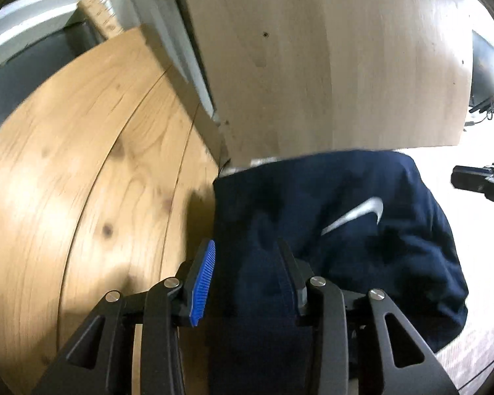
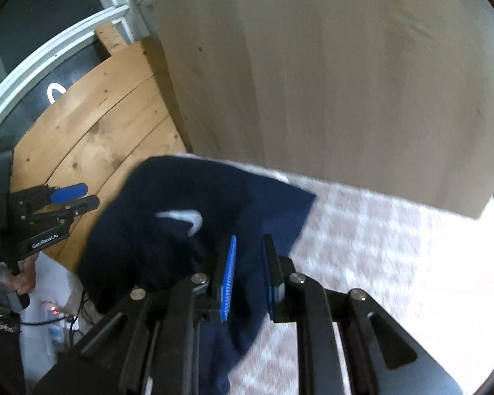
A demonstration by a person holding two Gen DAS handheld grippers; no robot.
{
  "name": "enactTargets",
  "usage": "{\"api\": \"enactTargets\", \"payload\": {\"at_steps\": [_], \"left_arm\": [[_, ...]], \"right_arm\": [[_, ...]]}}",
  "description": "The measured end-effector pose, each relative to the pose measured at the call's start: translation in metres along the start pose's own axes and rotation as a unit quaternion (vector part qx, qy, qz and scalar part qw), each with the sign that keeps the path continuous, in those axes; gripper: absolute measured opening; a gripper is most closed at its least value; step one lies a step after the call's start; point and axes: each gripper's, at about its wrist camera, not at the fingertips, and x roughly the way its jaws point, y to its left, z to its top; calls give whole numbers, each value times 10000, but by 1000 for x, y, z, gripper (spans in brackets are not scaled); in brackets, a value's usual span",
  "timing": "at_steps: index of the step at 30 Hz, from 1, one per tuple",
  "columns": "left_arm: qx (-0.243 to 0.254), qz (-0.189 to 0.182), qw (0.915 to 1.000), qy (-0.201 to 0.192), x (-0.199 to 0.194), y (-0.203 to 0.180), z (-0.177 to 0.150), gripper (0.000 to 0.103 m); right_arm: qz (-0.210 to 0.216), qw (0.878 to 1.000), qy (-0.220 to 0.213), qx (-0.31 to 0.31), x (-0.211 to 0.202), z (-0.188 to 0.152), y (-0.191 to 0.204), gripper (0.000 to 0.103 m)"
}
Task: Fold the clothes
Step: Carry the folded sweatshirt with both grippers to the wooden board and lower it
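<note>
Navy garment (image 1: 329, 230), white swoosh facing up, lies bunched across the seam between a wooden counter (image 1: 82, 171) on the left and a pale patterned cloth surface (image 2: 395, 247) on the right, in front of a tall plywood panel (image 1: 329, 59). The left gripper (image 1: 243, 279) stands over the garment's left edge; one blue-ribbed finger shows clear daylight beside the cloth, the other is sunk against the dark fabric, so the fingers look released rather than pinching. From the right wrist view that same gripper hangs off to the left, fingers parted, nothing in them. The right gripper (image 2: 250, 276) has a strip of navy fabric running between its fingers; the gap is narrow, yet the blur makes it impossible to say whether the pads press on it.

The step in hand reads as setting the garment down and squaring it for a fold. To do it well, each gripper should take a single layer at a corner or hem, not a wad, and draw outward until the cloth lies flat. The bunched near edge is the risk: grab there and the crease comes out crooked.
</note>
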Motion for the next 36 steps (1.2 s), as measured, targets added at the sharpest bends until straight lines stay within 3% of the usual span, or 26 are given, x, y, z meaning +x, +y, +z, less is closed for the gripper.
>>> {"api": "enactTargets", "payload": {"at_steps": [5, 11, 15, 18, 21, 24, 28, 30, 34, 36], "left_arm": [[-69, -165, 9996, 198, 25, -5, 12, 36], [-220, -121, 9970, 733, 90, 4, 30, 37], [-319, 23, 9941, 1033, 125, 10, 22, 51], [-268, 65, 9948, 985, 113, 13, 23, 48], [-157, 96, 9978, 644, 63, 12, 12, 46], [-377, -299, 9977, 487, 27, 14, -16, 47], [-549, -866, 9923, 691, 10, 0, -65, 47], [-178, -676, 9920, 1052, 21, -16, -91, 49], [-86, -477, 9928, 1099, 16, -18, -102, 50], [-204, -416, 9940, 993, 3, -16, -97, 48]], "right_arm": [[131, 9997, 219, -6, 41, 15, 8, 16], [91, 9987, 499, -33, 89, 21, -2, 16], [213, 9979, 614, -58, 116, 27, -11, 15], [201, 9980, 586, -116, 99, 31, -9, 15], [496, 9979, 366, -204, 56, 13, 1, 15], [952, 9946, 324, -241, 15, -20, 14, 16], [995, 9918, 670, -446, 6, -75, 40, 16], [838, 9895, 975, -657, 6, -105, 48, 17], [571, 9785, 1677, -1059, -3, -145, 48, 17], [494, 9839, 1445, -929, -21, -138, 40, 17]]}}
